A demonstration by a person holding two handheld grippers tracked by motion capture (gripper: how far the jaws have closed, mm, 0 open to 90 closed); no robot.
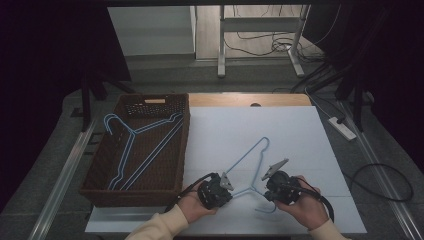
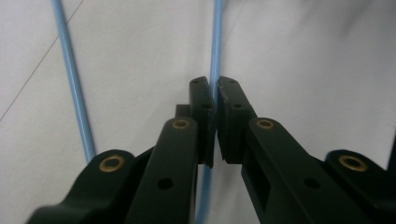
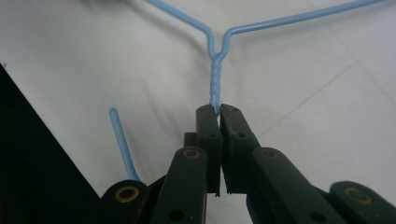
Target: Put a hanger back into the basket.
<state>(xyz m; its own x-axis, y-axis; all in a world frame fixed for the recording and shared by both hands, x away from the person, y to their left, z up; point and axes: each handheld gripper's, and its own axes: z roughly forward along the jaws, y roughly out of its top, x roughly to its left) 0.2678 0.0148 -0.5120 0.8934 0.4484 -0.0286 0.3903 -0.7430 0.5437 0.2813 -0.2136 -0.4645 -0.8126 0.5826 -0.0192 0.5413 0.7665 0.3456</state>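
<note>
Basket (image 1: 102, 167): wicker, along the desk's left edge, two blue hangers (image 1: 145, 145) lying inside, well apart from both grippers.
Left gripper (image 1: 226, 181): near the front edge, jaws pinching a wire arm of the hanger (image 1: 248, 155); that arm also shows between the jaws in the left gripper view (image 2: 215, 56).
Hanger: flat on the white sheet (image 1: 300, 130), centre front.
Right gripper (image 1: 272, 172): jaws pinched on the hanger's twisted neck (image 3: 214, 88), hook end (image 3: 119, 135) just beside.
Obstructions: the sheet around the hanger is bare; power strip (image 1: 342, 127) off the right edge.
</note>
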